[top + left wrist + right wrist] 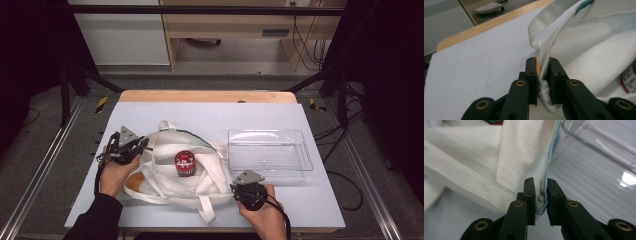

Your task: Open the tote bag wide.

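Note:
A white cloth tote bag (167, 181) lies flat on the pale table, and a red can (184, 163) stands in its open mouth. My left gripper (141, 145) is at the bag's left rim. In the left gripper view a corded hem of the bag (599, 50) runs between the jaws of that gripper (543, 66), with a slit of space beside one pad. My right gripper (235, 186) is at the bag's right corner. There a blue-stitched edge of the bag (519, 150) stands loosely between the slightly parted jaws of the right gripper (540, 185). The can (630, 77) peeks in at the right.
A clear plastic tray (305, 155) sits right of the bag, close behind the right gripper, and its ribbed wall (599, 157) shows in the right gripper view. An orange-brown patch (131, 182) shows at the bag's lower left. The bag's straps trail toward the table's front edge.

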`<control>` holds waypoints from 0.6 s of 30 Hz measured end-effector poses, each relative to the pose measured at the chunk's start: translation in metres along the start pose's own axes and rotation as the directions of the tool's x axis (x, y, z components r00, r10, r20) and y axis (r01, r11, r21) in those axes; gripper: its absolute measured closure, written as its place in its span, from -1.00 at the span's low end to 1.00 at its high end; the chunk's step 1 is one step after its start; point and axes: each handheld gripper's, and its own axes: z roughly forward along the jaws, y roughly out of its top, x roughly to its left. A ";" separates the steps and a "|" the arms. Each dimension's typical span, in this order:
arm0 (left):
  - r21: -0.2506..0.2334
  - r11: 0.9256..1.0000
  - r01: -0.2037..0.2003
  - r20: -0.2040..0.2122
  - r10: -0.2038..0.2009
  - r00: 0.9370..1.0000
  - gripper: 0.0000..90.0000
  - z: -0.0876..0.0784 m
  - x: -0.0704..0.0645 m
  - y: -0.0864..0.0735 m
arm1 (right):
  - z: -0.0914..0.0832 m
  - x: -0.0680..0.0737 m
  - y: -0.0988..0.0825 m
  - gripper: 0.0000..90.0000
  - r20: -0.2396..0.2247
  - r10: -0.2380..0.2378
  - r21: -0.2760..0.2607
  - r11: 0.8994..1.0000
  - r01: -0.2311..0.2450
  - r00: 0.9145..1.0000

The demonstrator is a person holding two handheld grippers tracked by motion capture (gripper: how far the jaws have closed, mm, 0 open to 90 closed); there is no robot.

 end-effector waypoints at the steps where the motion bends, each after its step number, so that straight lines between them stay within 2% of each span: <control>1: -0.025 1.000 -0.007 -0.006 0.006 1.000 0.61 -0.007 -0.002 0.006 | -0.003 -0.001 0.001 0.60 -0.002 -0.007 -0.020 1.000 0.007 1.000; 2: -0.025 1.000 -0.007 -0.006 0.006 1.000 0.56 -0.007 -0.002 0.006 | -0.003 -0.001 0.001 0.60 -0.002 -0.007 -0.020 1.000 0.007 1.000; 3: -0.049 0.999 -0.017 -0.014 0.016 1.000 0.50 -0.016 -0.006 0.013 | -0.010 -0.002 0.004 0.51 0.006 -0.010 -0.054 0.999 0.010 1.000; 4: -0.049 0.999 -0.017 -0.014 0.016 1.000 0.43 -0.016 -0.006 0.013 | -0.010 -0.002 0.004 0.51 0.006 -0.010 -0.054 0.999 0.010 1.000; 5: -0.057 0.998 -0.017 -0.016 0.016 1.000 0.43 -0.020 -0.008 0.016 | -0.013 -0.003 0.006 0.47 0.004 -0.007 -0.074 0.997 0.007 1.000; 6: -0.074 0.997 -0.026 -0.016 0.025 1.000 0.31 -0.027 -0.013 0.021 | -0.019 -0.003 0.010 0.39 -0.015 -0.012 -0.115 0.993 0.010 1.000; 7: -0.076 0.996 -0.034 -0.016 0.033 0.999 0.27 -0.031 -0.017 0.023 | -0.022 -0.002 0.012 0.35 -0.017 -0.020 -0.129 0.992 0.017 1.000; 11: -0.074 0.996 -0.048 -0.019 0.047 0.999 0.15 -0.038 -0.026 0.025 | -0.028 0.001 0.021 0.27 -0.031 -0.042 -0.150 0.988 0.037 0.999; 12: -0.075 0.995 -0.071 -0.026 0.069 0.997 0.09 -0.039 -0.029 0.024 | -0.028 0.005 0.027 0.25 -0.045 -0.053 -0.157 0.987 0.046 0.998; 13: -0.050 0.995 -0.086 -0.036 0.085 0.996 0.08 -0.042 -0.035 0.021 | -0.028 0.007 0.030 0.25 -0.051 -0.062 -0.162 0.985 0.053 0.997; 14: -0.050 0.995 -0.086 -0.036 0.085 0.996 0.07 -0.042 -0.035 0.021 | -0.028 0.007 0.030 0.25 -0.051 -0.062 -0.162 0.985 0.053 0.997; 15: -0.037 0.996 -0.083 -0.024 0.082 0.996 0.07 -0.043 -0.037 0.017 | -0.026 0.014 0.037 0.27 -0.080 -0.080 -0.176 0.982 0.065 0.994; 16: -0.037 0.996 -0.083 -0.024 0.082 0.996 0.07 -0.043 -0.037 0.017 | -0.026 0.014 0.037 0.27 -0.080 -0.080 -0.176 0.982 0.065 0.994; 17: -0.007 0.996 -0.088 -0.018 0.087 0.996 0.07 -0.043 -0.039 0.011 | -0.022 0.022 0.045 0.28 -0.117 -0.113 -0.179 0.980 0.091 0.987; 18: -0.005 0.996 -0.085 -0.019 0.085 0.996 0.08 -0.043 -0.040 0.008 | -0.020 0.027 0.049 0.27 -0.128 -0.136 -0.174 0.978 0.113 0.982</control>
